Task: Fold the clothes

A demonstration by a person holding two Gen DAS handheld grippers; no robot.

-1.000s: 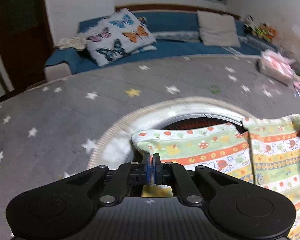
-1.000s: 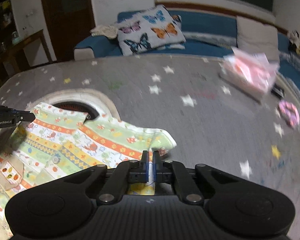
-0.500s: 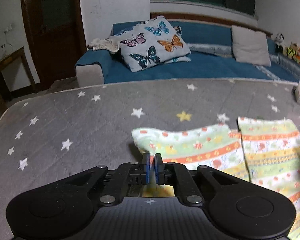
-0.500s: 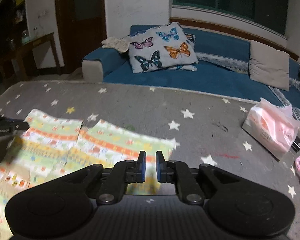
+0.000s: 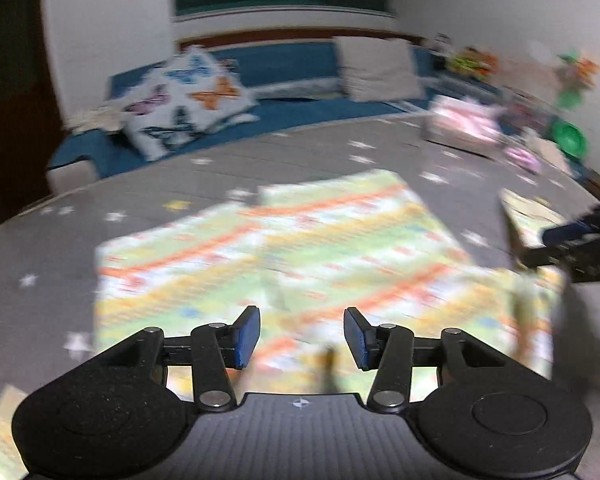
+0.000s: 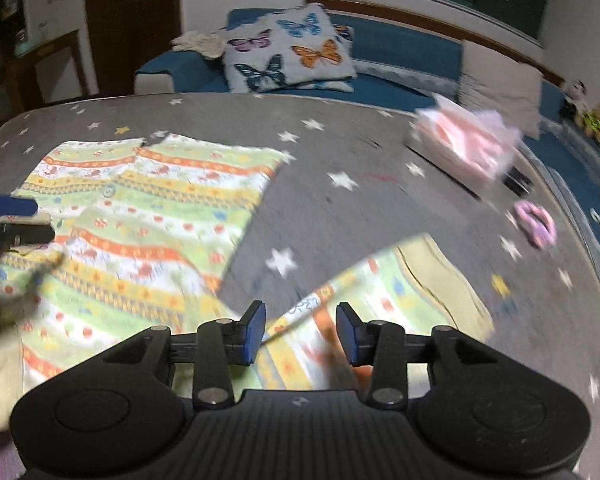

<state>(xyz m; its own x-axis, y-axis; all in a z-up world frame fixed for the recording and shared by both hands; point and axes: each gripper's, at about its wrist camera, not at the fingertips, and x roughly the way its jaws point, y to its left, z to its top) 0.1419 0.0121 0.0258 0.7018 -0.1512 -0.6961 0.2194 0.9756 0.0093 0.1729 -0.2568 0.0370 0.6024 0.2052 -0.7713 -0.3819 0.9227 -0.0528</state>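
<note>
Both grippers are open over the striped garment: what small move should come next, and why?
Probably lower the right gripper onto the loose flap just ahead of its open jaws and close there. The garment lies mostly flat on the star-patterned mat, but that flap spreads out unfolded. The left gripper holds nothing.

The garment point(image 6: 148, 216) is soft printed cloth, matt, lightly creased, in green, orange and yellow stripes. It lies on a counter point(image 6: 340, 216) covered in grey matt fabric with printed stars. Both tongs, left point(image 5: 302, 338) and right point(image 6: 300, 334), are matt black plastic with ribbed bodies, small shiny metal rivets and blue pads point(image 6: 254, 334) that look rubbery. The butterfly cushion point(image 6: 288, 52) is smooth woven cloth. The pink pack point(image 6: 468, 144) looks like glossy plastic wrap, though blurred.
</note>
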